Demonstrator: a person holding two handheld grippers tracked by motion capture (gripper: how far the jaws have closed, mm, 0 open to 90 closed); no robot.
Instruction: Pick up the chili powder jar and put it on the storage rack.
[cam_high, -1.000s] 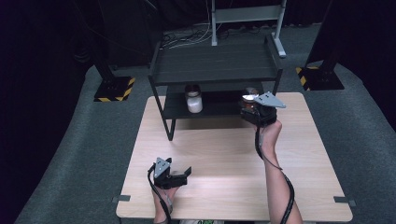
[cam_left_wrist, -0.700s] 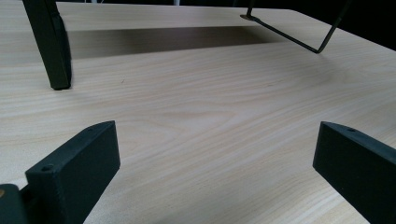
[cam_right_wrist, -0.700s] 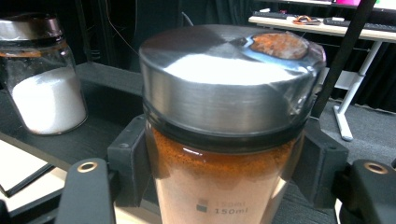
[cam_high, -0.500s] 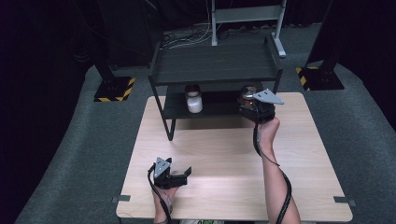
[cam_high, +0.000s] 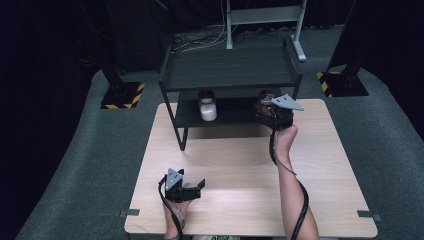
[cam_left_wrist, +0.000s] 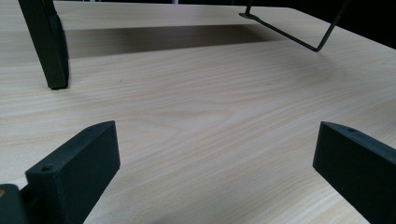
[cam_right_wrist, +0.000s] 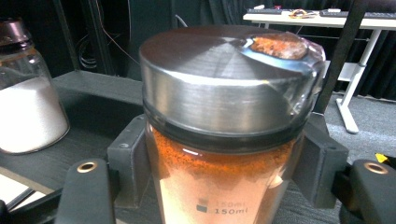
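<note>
A glass jar of orange powder (cam_right_wrist: 219, 182) with a metal lid (cam_right_wrist: 219, 79) sits between my right gripper's (cam_right_wrist: 219, 158) pads, which are shut on its sides. In the high view this right gripper (cam_high: 272, 107) holds the jar (cam_high: 265, 96) at the right end of the black rack's lower shelf (cam_high: 235, 114). Whether the jar rests on the shelf I cannot tell. A second jar with white powder (cam_high: 207, 107) stands on the same shelf to the left, also seen as the white jar (cam_right_wrist: 25, 107). My left gripper (cam_high: 200, 189) lies open on the table near the front edge, with nothing between its fingers (cam_left_wrist: 93, 154).
The black two-level rack (cam_high: 230, 70) stands at the back of the wooden table (cam_high: 325, 165); its front leg (cam_left_wrist: 46, 42) rises ahead of the left gripper. Black stands with yellow-striped bases (cam_high: 120, 95) sit on the floor beyond.
My right gripper with the orange jar has edged slightly farther in toward the shelf. The left gripper has stayed where it was.
</note>
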